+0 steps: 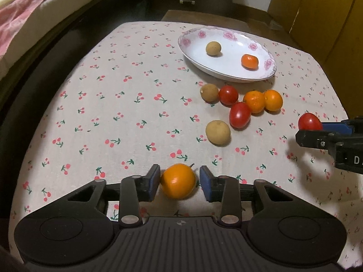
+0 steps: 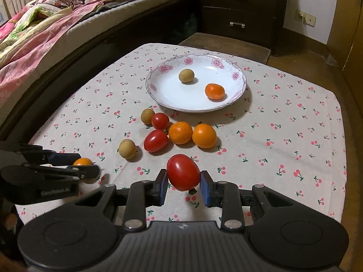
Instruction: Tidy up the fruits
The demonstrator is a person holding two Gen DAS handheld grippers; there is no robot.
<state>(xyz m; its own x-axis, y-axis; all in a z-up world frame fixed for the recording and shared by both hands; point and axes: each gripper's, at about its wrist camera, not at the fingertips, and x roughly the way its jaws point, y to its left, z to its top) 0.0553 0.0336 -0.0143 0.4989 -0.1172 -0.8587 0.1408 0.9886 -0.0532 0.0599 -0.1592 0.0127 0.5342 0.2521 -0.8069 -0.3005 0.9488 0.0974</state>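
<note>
My left gripper [image 1: 179,174] is low over the cherry-print cloth with an orange [image 1: 178,181] between its blue pads. The left pad touches the fruit; a thin gap shows at the right pad. In the right wrist view that gripper [image 2: 87,165] lies at the far left with the orange [image 2: 82,161] partly hidden. My right gripper [image 2: 183,179] is shut on a red tomato [image 2: 183,172], held just above the cloth. A flowered white plate [image 2: 172,90] at the back holds a brown longan [image 2: 186,75] and a small orange [image 2: 214,91].
Loose fruit lies in front of the plate: two oranges [image 2: 180,132], two tomatoes [image 2: 156,140] and two longans [image 2: 127,149]. A bed [image 2: 45,34] runs along the left side. A dark drawer chest [image 2: 238,11] and a wooden stool [image 2: 226,43] stand behind the table.
</note>
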